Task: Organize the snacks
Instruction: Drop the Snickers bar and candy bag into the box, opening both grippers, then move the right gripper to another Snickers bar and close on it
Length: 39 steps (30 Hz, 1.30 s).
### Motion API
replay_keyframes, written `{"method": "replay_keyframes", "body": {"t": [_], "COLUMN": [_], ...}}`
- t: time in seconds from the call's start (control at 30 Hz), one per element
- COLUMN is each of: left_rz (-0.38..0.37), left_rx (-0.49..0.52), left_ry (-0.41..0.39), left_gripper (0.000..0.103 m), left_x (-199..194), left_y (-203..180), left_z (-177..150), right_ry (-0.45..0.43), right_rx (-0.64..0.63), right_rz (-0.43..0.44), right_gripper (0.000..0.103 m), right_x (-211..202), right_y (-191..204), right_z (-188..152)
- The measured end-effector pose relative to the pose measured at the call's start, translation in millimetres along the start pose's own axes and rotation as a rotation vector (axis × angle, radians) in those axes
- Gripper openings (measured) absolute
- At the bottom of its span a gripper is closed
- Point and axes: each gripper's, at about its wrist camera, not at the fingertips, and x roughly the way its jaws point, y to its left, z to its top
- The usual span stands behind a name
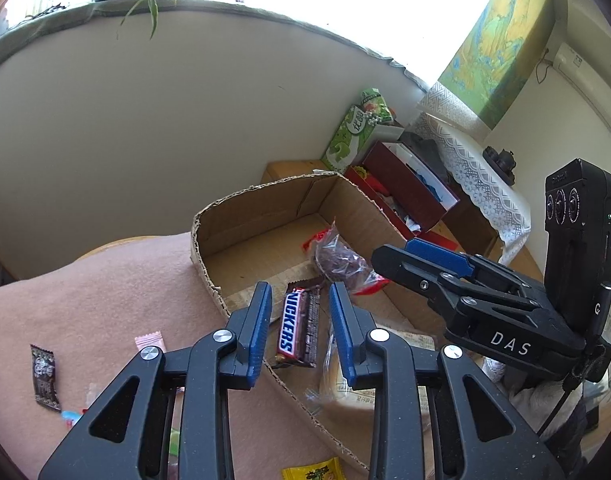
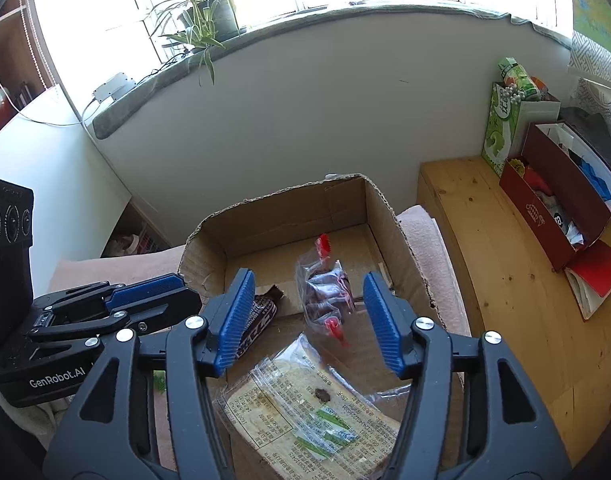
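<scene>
An open cardboard box stands on a pink-covered table. Inside lie a Snickers bar, a clear bag of dark snacks with red ends and a wrapped bread slice. My left gripper is open over the box's near rim, its fingers either side of the Snickers bar without touching it. My right gripper is open and empty above the box, over the bag and bread; it also shows in the left wrist view.
Loose candies lie on the pink cloth: a dark one, a pink one, a yellow one. A wooden bench at right holds red boxes and a green carton. A wall lies behind.
</scene>
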Motion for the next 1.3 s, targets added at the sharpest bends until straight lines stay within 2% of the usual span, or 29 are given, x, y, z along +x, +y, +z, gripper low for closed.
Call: {"method": "replay_keyframes", "body": {"t": [0.33, 0.63, 0.73, 0.87, 1.03, 1.13, 1.3], "left_rz": [0.006, 0.024, 0.042, 0.069, 0.103, 0.126, 0.155], "left_rx": [-0.013, -0.024, -0.039, -0.065, -0.092, -0.113, -0.144], "left_ry": [-0.017, -0.069, -0.087, -0.116, -0.132, -0.134, -0.121], "left_gripper": [0.029, 0.029, 0.029, 0.029, 0.029, 0.038, 0.040], "left_x": [-14.4, -58.8, -78.4, -106.1, -131.1, -140.7, -147.4], "left_y": [1.3, 8.7, 18.0, 34.8, 56.4, 69.7, 89.7], "left_z": [-3.3, -14.1, -21.7, -32.0, -49.8, -61.4, -81.1], "right_ry": [-0.014, -0.044, -0.061, -0.079, -0.074, -0.060, -0.022], "right_rx": [-0.004, -0.034, -0.047, -0.072, -0.114, -0.144, -0.201], "right_rz": [-0.006, 0.005, 0.018, 0.041, 0.069, 0.097, 0.126], "right_gripper": [0.061, 0.061, 0.061, 0.068, 0.068, 0.069, 0.073], "right_x": [-15.6, -50.1, -64.9, -80.8, -90.8, -91.4, -84.0], "right_y": [5.0, 30.6, 43.3, 62.0, 88.8, 105.1, 130.8], "right_z": [-3.3, -14.0, -20.0, -30.7, -49.0, -61.7, -83.5]}}
